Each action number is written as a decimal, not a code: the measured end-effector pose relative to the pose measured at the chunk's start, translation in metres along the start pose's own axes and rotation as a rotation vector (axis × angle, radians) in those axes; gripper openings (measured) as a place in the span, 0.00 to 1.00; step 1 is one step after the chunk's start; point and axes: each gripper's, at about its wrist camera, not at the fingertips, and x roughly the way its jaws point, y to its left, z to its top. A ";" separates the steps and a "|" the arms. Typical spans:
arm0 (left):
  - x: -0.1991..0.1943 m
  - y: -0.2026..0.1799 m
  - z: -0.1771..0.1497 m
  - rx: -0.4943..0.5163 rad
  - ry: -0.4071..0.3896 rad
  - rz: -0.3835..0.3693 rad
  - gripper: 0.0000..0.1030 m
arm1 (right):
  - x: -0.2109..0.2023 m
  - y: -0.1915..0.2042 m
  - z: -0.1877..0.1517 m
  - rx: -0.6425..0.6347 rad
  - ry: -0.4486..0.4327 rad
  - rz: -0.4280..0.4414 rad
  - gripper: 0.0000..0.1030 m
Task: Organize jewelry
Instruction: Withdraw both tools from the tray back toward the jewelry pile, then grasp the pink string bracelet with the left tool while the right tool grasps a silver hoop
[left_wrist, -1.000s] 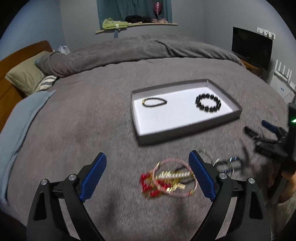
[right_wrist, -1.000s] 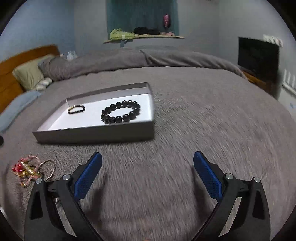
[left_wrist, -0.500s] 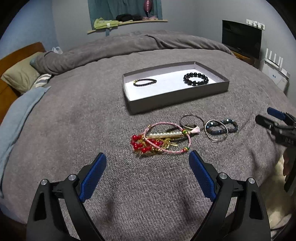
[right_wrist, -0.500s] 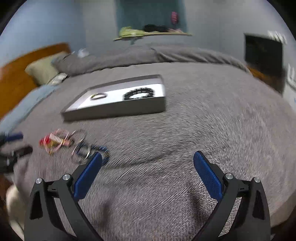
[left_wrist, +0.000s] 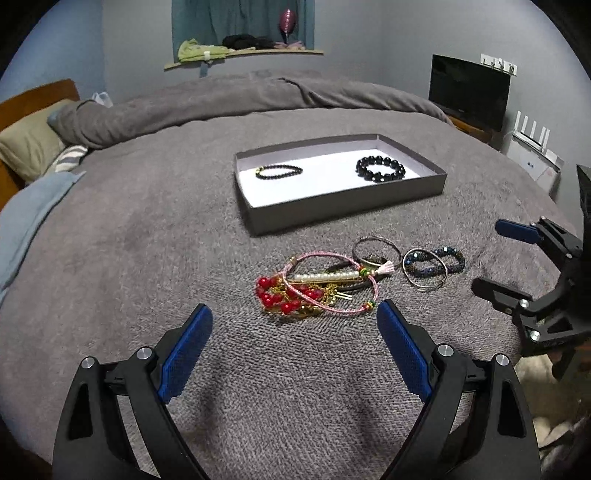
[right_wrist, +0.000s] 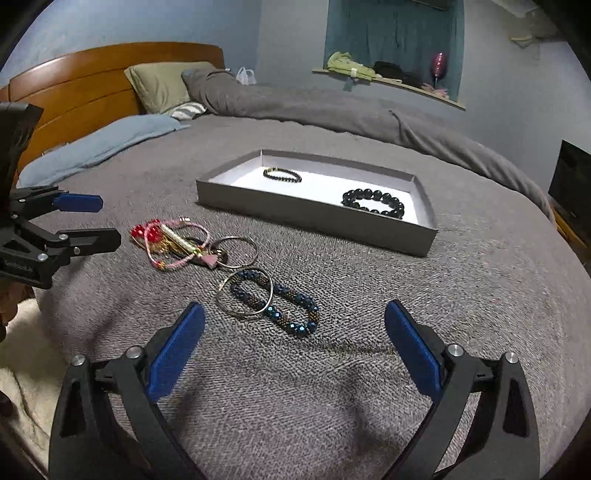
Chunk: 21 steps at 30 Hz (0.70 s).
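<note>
A grey tray (left_wrist: 343, 212) (right_wrist: 310, 221) lies on the bed and holds a thin black bracelet (left_wrist: 279, 171) (right_wrist: 282, 175) and a black bead bracelet (left_wrist: 380, 169) (right_wrist: 373, 201). In front of it lies a tangle of jewelry (left_wrist: 317, 286) (right_wrist: 170, 242): red beads, a pink cord, pearls, gold pieces. Beside it lie a silver ring (left_wrist: 424, 267) (right_wrist: 244, 297) and a blue bead bracelet (left_wrist: 448, 260) (right_wrist: 291, 308). My left gripper (left_wrist: 293, 343) is open and empty, just short of the tangle. My right gripper (right_wrist: 295, 347) is open and empty, just short of the blue bracelet.
The grey blanket (left_wrist: 147, 240) covers the bed. Pillows (right_wrist: 162, 86) and a wooden headboard (right_wrist: 81, 81) are at the far left. A TV (left_wrist: 469, 92) stands by the right wall. A window shelf (left_wrist: 243, 55) with clothes is at the back.
Both grippers have pulled back from the tray toward the bed's near edge. The right gripper has swung left, so the loose jewelry now lies in front of it.
</note>
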 end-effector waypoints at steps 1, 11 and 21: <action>0.002 -0.001 0.000 0.001 0.002 -0.011 0.88 | 0.002 -0.001 -0.001 0.002 0.011 0.005 0.83; 0.017 0.001 0.015 0.006 -0.028 -0.027 0.82 | 0.018 -0.026 -0.007 0.072 0.040 0.039 0.66; 0.036 0.008 0.020 0.000 0.045 -0.044 0.23 | 0.017 -0.011 -0.008 0.038 0.032 0.125 0.65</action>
